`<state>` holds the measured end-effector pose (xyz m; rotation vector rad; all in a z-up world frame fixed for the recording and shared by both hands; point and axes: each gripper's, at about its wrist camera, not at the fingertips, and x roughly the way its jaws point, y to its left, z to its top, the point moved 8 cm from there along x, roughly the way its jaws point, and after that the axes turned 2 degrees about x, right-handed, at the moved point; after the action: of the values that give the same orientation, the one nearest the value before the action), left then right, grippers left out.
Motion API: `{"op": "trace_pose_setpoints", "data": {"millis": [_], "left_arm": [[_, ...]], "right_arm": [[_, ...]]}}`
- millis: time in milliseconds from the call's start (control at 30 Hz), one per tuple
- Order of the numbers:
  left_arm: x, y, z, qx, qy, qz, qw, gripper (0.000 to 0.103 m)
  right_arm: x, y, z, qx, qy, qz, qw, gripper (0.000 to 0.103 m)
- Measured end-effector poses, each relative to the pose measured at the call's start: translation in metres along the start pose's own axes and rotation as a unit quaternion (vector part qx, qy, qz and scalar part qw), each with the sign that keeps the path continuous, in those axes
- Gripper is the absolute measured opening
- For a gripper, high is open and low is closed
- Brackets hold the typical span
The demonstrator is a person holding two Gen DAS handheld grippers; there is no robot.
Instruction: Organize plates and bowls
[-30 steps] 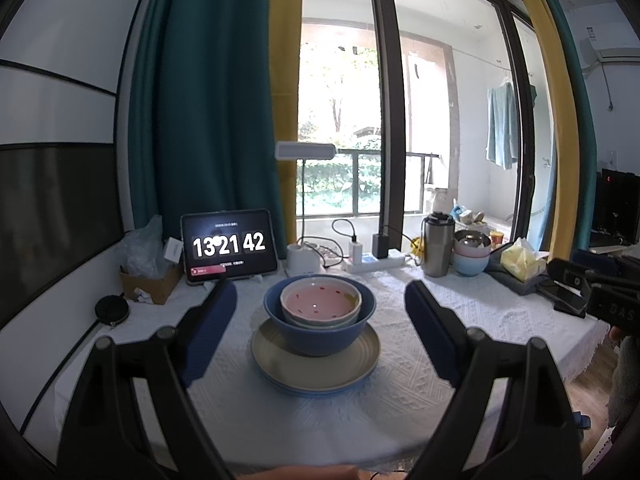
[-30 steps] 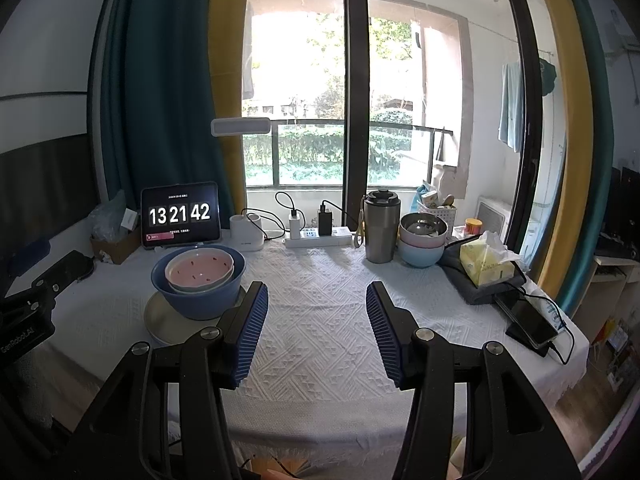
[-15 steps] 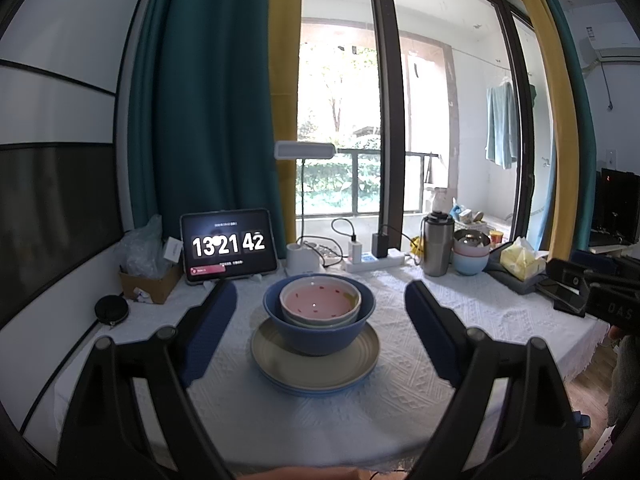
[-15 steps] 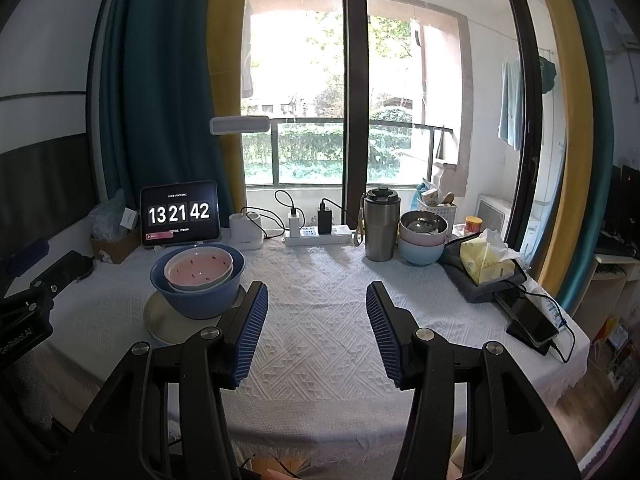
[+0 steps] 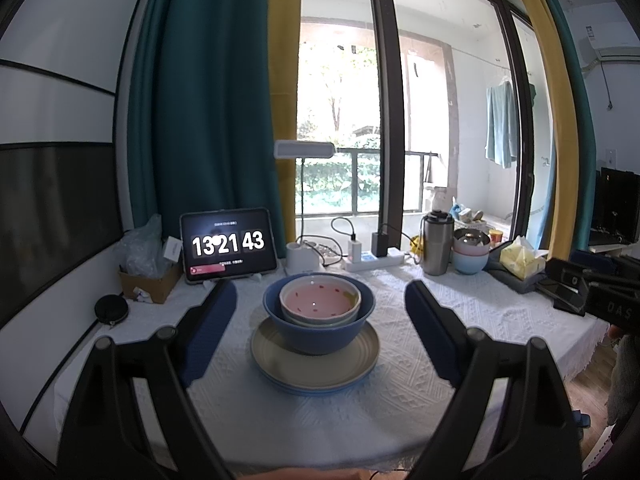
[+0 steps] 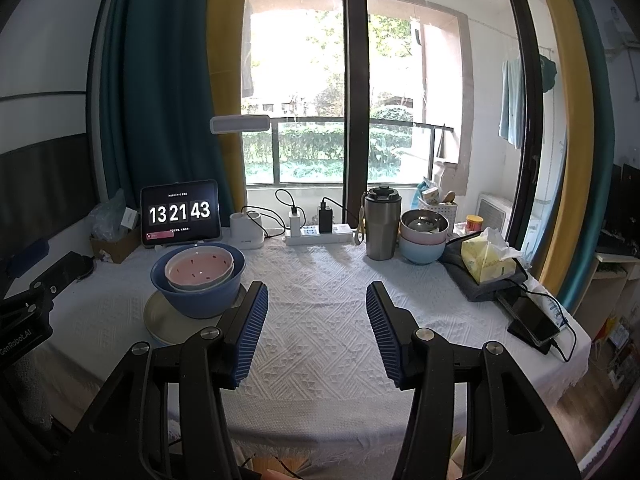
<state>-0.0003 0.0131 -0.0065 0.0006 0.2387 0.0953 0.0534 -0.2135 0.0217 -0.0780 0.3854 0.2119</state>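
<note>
Left claw (image 5: 320, 312): I held it spread wide, empty | right claw (image 6: 316, 332): parted, gripping nothing | stack: pink bowl (image 5: 320, 300) nested in blue bowl (image 5: 318, 330) on plate (image 5: 314, 364), table (image 5: 400, 412), just ahead of left claw.

Bowls, five: a pink bowl (image 5: 320, 300) nested in a blue bowl (image 5: 319, 330) at centre frame, and a steel bowl (image 6: 424, 222), pink bowl (image 6: 422, 237) and pale blue bowl (image 6: 422, 251) stacked at right of centre. Plates, one: a cream plate (image 5: 315, 364) at centre frame. One each: tablet clock (image 5: 228, 245), steel tumbler (image 6: 382, 224), power strip (image 6: 318, 234), tissue pack (image 6: 486, 258), desk lamp (image 6: 245, 184); grippers, two.
</note>
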Motion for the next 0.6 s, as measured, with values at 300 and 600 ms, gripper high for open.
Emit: {"op": "trace_pose_setpoints", "data": {"millis": [300,600], "left_arm": [[0.0012,-0.0012,-0.0013,0.000,0.001,0.000,1.0000,0.087],[0.0022,-0.0034,-0.0055,0.004,-0.001,0.000,1.0000,0.087]], "right_arm": [[0.0008,0.0003,-0.0005,0.000,0.001,0.000,1.000,0.054],[0.0028,0.0041,-0.0033,-0.001,0.002,0.004,1.000,0.054]]}}
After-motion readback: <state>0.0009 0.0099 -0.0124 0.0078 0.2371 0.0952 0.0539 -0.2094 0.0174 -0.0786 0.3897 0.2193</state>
